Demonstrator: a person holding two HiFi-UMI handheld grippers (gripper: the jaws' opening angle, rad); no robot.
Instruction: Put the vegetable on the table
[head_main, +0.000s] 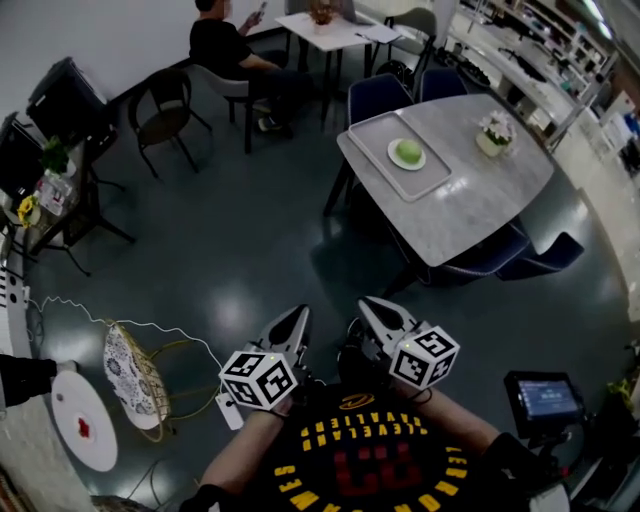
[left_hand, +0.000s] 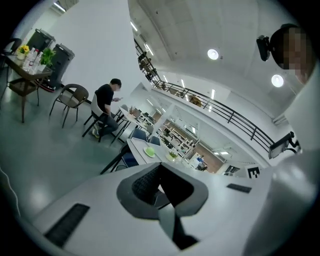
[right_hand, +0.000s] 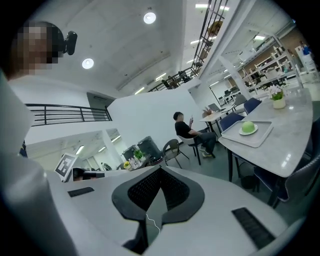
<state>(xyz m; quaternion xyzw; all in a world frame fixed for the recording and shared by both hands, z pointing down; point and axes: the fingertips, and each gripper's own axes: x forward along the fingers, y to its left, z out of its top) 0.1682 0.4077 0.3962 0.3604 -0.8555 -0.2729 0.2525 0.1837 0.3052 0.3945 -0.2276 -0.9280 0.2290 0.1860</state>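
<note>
A round green vegetable (head_main: 407, 151) lies on a white plate (head_main: 391, 158) on a grey tray (head_main: 372, 134), at the near left end of the grey marble table (head_main: 480, 205). Both grippers are held close to my body, far from the table and over the dark floor. My left gripper (head_main: 298, 314) is shut and holds nothing. My right gripper (head_main: 367, 303) is also shut and holds nothing. The left gripper view shows the vegetable (left_hand: 150, 150) small and far beyond the closed jaws. In the right gripper view the vegetable (right_hand: 248, 127) on its tray (right_hand: 260, 137) is at the right.
A small flower pot (head_main: 494, 133) stands on the table's far side. Blue chairs (head_main: 378, 95) ring the table. A person (head_main: 225, 48) sits at another table at the back. A wire stool (head_main: 135, 372) and a small round white table (head_main: 85, 425) are at my left.
</note>
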